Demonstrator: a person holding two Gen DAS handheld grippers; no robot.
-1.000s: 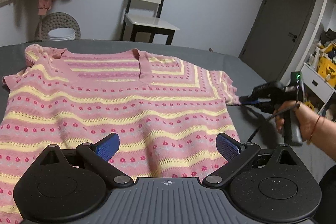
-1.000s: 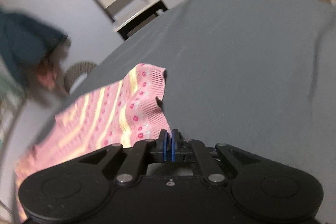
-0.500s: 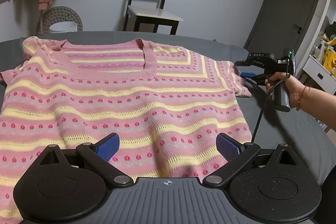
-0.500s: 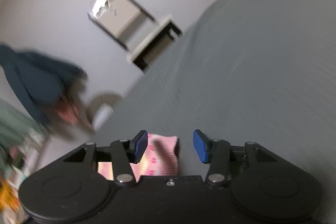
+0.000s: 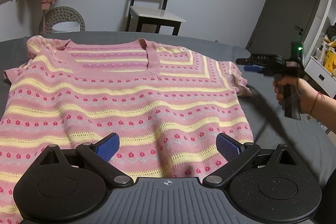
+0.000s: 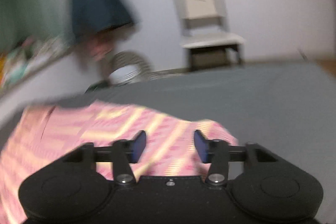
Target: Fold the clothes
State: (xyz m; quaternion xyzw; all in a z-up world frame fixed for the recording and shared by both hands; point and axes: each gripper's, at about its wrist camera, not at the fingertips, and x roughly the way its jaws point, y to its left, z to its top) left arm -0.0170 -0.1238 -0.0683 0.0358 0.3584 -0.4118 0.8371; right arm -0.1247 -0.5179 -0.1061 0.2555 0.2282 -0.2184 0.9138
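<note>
The pink striped sweater (image 5: 126, 98) lies spread flat on the grey bed (image 5: 273, 119) — its hem beneath the left gripper (image 5: 168, 146), jaws wide apart and empty. The right gripper (image 6: 170, 145) hangs over the sweater's sleeve — parted, holding nothing.

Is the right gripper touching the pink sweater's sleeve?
Apart. In the left wrist view the right gripper hangs open beside the sleeve of the pink sweater, with bare grey bed cover showing between them.
</note>
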